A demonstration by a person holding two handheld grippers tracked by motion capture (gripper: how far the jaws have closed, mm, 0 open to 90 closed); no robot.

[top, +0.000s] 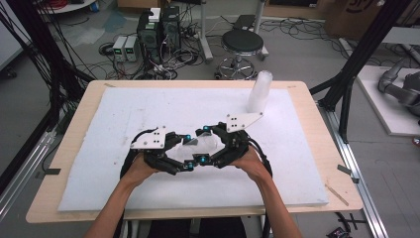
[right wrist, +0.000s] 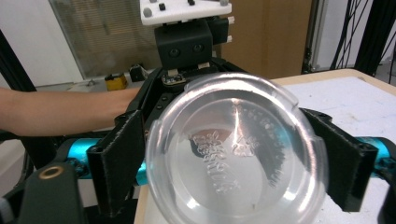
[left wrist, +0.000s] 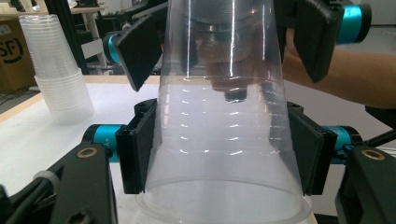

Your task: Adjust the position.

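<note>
The bench (top: 307,191) is covered by a white foam sheet (top: 124,148), and at its far right side stands a stack of clear plastic cups (top: 260,91). Near the middle of the sheet, two hands bring the tongs together around one clear cup (top: 200,145), which lies on its side between them. The left tongs (left wrist: 219,154) are closed on the wide part of this cup (left wrist: 224,140), with the pads pressing on its two sides. The right tongs (right wrist: 233,158) stand open: its pads are beside the cup's bottom (right wrist: 236,154) without touching it.
</note>
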